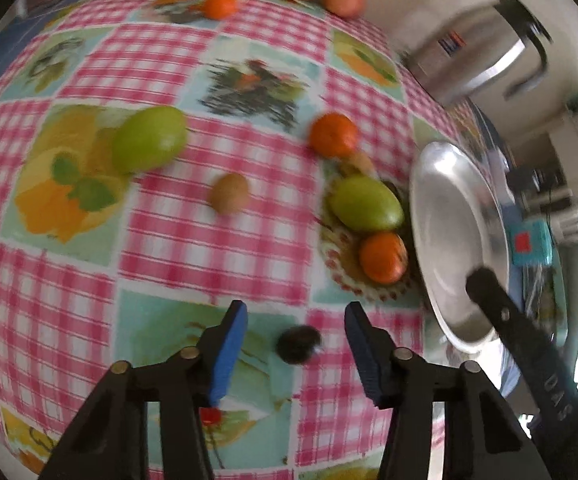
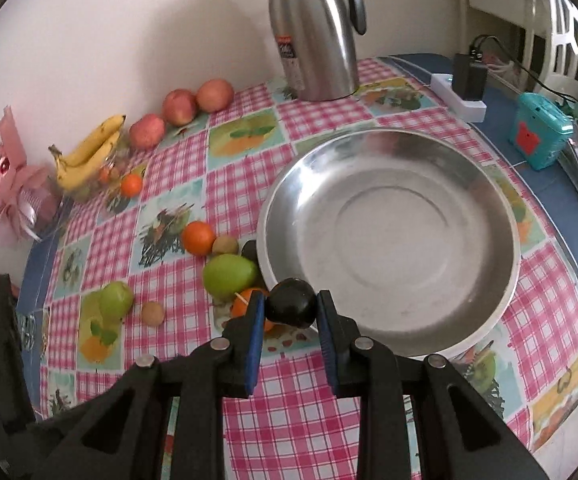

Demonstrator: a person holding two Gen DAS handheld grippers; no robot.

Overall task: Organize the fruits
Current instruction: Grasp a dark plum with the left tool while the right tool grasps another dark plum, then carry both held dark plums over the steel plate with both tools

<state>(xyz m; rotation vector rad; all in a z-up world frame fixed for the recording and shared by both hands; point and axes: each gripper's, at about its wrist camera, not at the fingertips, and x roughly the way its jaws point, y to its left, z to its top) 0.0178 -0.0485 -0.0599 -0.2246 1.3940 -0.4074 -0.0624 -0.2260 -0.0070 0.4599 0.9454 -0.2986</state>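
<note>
Right gripper [image 2: 291, 307]: we see its jaws clamped on a dark round fruit [image 2: 292, 307], lifted clear of the checked worktop [image 2: 301, 408], just at the near rim of the empty steel bowl [image 2: 389, 240]. Left gripper [image 1: 295, 316]: jaws part open, gripping nothing; a second dark fruit [image 1: 297, 343] lies on the cloth below the gap, blurred. We note green fruits [image 2: 229, 275], oranges [image 2: 198, 237], and small brown ones [image 2: 152, 313] scattered left of the bowl; apples [image 2: 180, 107] and bananas [image 2: 89, 152] near the wall.
</note>
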